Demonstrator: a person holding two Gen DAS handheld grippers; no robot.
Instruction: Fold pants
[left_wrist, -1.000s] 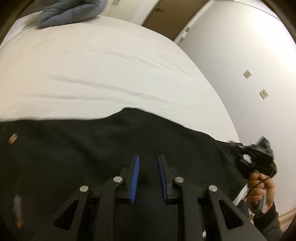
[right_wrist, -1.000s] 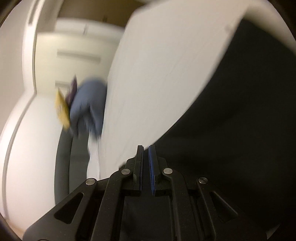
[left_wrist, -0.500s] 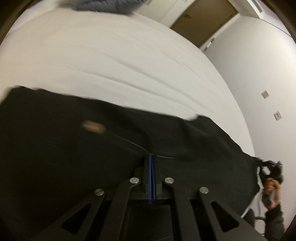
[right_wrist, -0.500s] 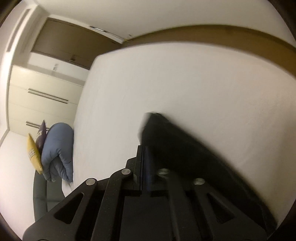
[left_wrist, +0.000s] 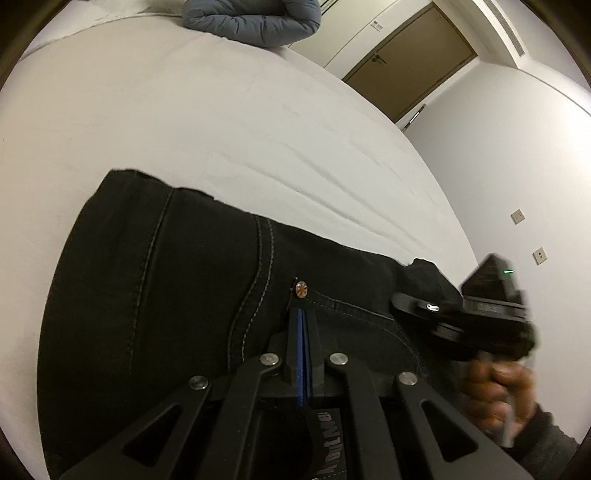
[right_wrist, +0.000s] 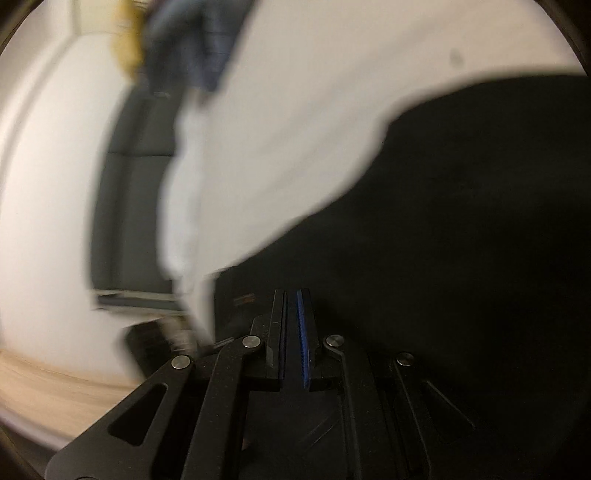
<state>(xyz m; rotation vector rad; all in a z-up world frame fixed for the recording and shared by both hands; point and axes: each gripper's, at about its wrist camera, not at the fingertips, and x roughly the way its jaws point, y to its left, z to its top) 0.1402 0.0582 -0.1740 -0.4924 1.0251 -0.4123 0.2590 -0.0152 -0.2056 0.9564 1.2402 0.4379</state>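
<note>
Lying across the white bed (left_wrist: 221, 122), the black pants (left_wrist: 166, 295) are spread with stitched seams and a copper rivet (left_wrist: 300, 288) showing. The left tool (left_wrist: 303, 314) has its blue pads pressed together just below that rivet, pinching the denim. The right tool (right_wrist: 291, 299), seen blurred in its own view, is closed over dark pants cloth; from the left view a hand (left_wrist: 498, 391) grips it at the pants' right edge. A blue-grey jacket (left_wrist: 255, 16) rests at the bed's far end.
</note>
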